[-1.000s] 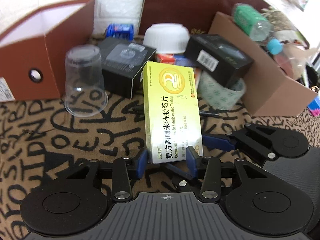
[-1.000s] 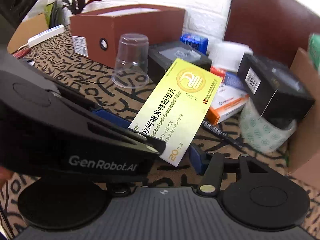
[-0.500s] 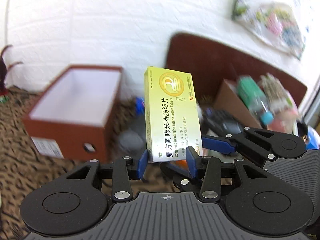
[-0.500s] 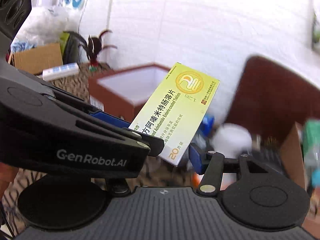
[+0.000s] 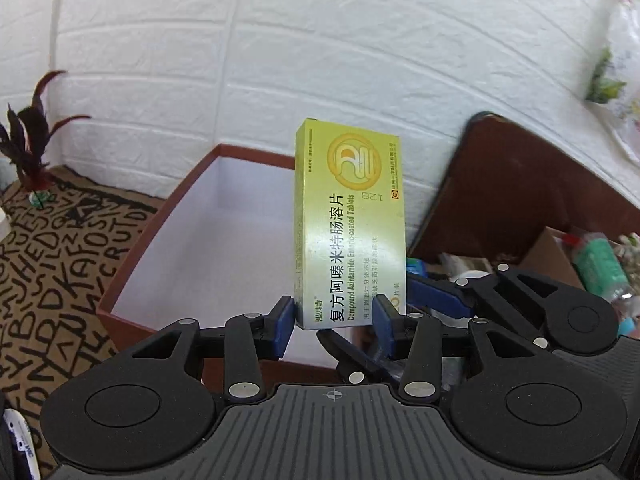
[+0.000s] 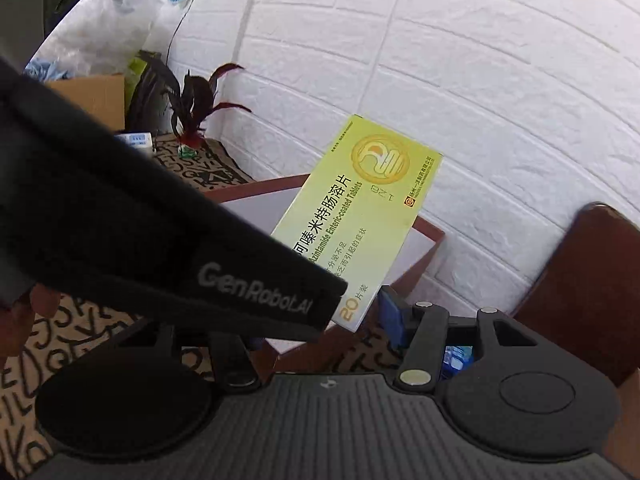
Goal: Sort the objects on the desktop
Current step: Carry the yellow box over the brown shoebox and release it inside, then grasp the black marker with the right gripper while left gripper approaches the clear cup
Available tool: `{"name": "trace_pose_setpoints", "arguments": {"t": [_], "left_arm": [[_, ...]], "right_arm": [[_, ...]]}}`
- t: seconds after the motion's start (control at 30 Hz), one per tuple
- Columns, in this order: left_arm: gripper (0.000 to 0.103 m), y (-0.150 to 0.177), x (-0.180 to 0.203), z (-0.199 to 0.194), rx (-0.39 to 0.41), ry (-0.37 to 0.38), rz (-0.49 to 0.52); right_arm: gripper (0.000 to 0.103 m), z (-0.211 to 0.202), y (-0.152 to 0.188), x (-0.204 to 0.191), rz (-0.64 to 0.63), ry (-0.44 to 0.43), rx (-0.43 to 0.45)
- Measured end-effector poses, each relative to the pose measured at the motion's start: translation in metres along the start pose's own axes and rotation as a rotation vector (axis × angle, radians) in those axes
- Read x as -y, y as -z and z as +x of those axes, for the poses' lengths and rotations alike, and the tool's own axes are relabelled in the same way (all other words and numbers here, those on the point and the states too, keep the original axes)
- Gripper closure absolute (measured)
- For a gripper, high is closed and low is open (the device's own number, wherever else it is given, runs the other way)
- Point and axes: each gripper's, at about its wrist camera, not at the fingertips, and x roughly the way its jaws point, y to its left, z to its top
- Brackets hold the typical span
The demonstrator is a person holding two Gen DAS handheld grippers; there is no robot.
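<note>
The flat yellow cardboard tablet box (image 5: 349, 224) is held by its lower short end between the blue pads of the left hand-held gripper (image 5: 335, 318), whose jaws are closed to the box's width. The box's long axis runs straight forward and upward from that hand-held gripper, so that it stands nearly upright, printed face toward the camera, clear of the bench.

Just ahead of and below the box lies the open brown storage box with a white interior (image 5: 208, 248); its near wall sits directly beyond the left fingertips and nothing is seen inside it. The coming move is judged to turn on this: the tablet box already hangs over the near right part of the opening, so a lowering or release would likely drop it in.

The right hand-held gripper (image 5: 436, 300) lies just to the right of the box, jaws apart and gripping nothing. The left one is plainly the nearer. The letter-patterned brown cloth (image 5: 52, 248) covers the bench to the left.
</note>
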Motion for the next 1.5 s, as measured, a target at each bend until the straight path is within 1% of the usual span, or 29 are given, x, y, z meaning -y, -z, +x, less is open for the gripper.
{"name": "trace_pose_setpoints", "arguments": {"t": [0.1, 0.13, 0.17, 0.23, 0.27, 0.3, 0.33, 0.4, 0.43, 0.5, 0.57, 0.63, 0.67, 0.7, 0.73, 0.83, 0.87, 0.97, 1.07, 1.1, 1.2, 1.3, 1.4, 1.43, 1.5], "left_arm": [[0.059, -0.001, -0.018, 0.016, -0.010, -0.005, -0.015], [0.057, -0.002, -0.023, 0.021, -0.014, -0.005, -0.026], [0.045, -0.003, -0.028, 0.027, -0.017, 0.001, -0.039], [0.025, -0.002, -0.034, 0.033, -0.007, -0.013, -0.061], [0.009, -0.002, -0.036, 0.034, -0.001, -0.026, -0.072], [0.006, 0.000, -0.037, 0.032, 0.015, -0.038, -0.082], [0.006, 0.003, -0.038, 0.029, 0.029, -0.036, -0.082], [0.005, 0.007, -0.039, 0.028, 0.010, -0.014, -0.079], [0.004, 0.009, -0.040, 0.026, -0.003, -0.011, -0.086], [0.002, 0.015, -0.041, 0.024, -0.021, -0.030, -0.108], [0.002, 0.021, -0.039, 0.016, 0.007, -0.038, -0.099], [0.002, 0.025, -0.032, 0.008, 0.022, -0.046, -0.070], [0.001, 0.027, -0.028, 0.004, 0.026, -0.047, -0.058], [0.001, 0.028, -0.024, 0.001, 0.025, -0.045, -0.049], [0.001, 0.030, -0.019, -0.003, 0.019, -0.037, -0.045], [0.001, 0.034, -0.004, -0.013, 0.010, -0.016, -0.049], [0.001, 0.036, 0.001, -0.017, 0.012, -0.014, -0.052], [0.000, 0.045, 0.018, -0.031, 0.024, -0.003, -0.067], [0.000, 0.050, 0.033, -0.044, 0.025, 0.018, -0.092], [0.000, 0.050, 0.038, -0.048, 0.021, 0.035, -0.103], [0.000, 0.047, 0.054, -0.068, 0.049, 0.075, -0.107], [0.000, 0.042, 0.074, -0.090, 0.100, 0.072, -0.064], [0.000, 0.045, 0.090, -0.104, 0.133, 0.088, -0.021], [0.000, 0.048, 0.095, -0.106, 0.135, 0.088, -0.008], [0.000, 0.061, 0.101, -0.103, 0.127, 0.079, 0.016]], "right_arm": [[0.042, 0.022, -0.002, 0.000, -0.006, -0.007, -0.010], [0.041, 0.029, -0.002, 0.001, -0.006, -0.007, -0.013], [0.041, 0.035, -0.002, 0.002, -0.005, -0.009, -0.017], [0.037, 0.042, -0.002, 0.002, -0.007, -0.022, -0.014], [0.029, 0.043, -0.002, 0.002, -0.014, -0.022, -0.010], [0.021, 0.043, -0.002, 0.001, -0.024, -0.016, -0.002], [0.019, 0.042, -0.001, 0.000, -0.033, -0.010, 0.010], [0.015, 0.038, 0.001, 0.004, -0.024, -0.012, 0.026], [0.015, 0.038, 0.003, 0.006, -0.011, -0.012, 0.017], [0.011, 0.034, 0.008, 0.015, 0.045, -0.023, 0.009], [0.010, 0.030, 0.013, 0.026, 0.125, -0.039, -0.014], [0.009, 0.026, 0.016, 0.041, 0.214, -0.062, -0.055], [0.006, 0.023, 0.017, 0.049, 0.258, -0.081, -0.075], [0.004, 0.019, 0.018, 0.056, 0.294, -0.103, -0.092], [0.004, 0.014, 0.019, 0.061, 0.319, -0.118, -0.112], [0.004, -0.002, 0.013, 0.066, 0.314, -0.113, -0.231], [0.003, -0.014, 0.018, 0.068, 0.312, -0.115, -0.258], [0.001, -0.038, 0.022, 0.071, 0.336, -0.074, -0.329], [0.001, -0.065, 0.017, 0.074, 0.291, -0.004, -0.386], [0.001, -0.076, 0.017, 0.074, 0.284, 0.001, -0.383], [0.001, -0.107, 0.010, 0.081, 0.300, -0.045, -0.333], [0.001, -0.139, 0.008, 0.086, 0.294, -0.030, -0.246], [0.001, -0.162, 0.014, 0.094, 0.319, -0.044, -0.164], [0.001, -0.166, 0.019, 0.095, 0.325, -0.055, -0.148], [0.001, -0.166, 0.032, 0.097, 0.340, -0.077, -0.170]]}}
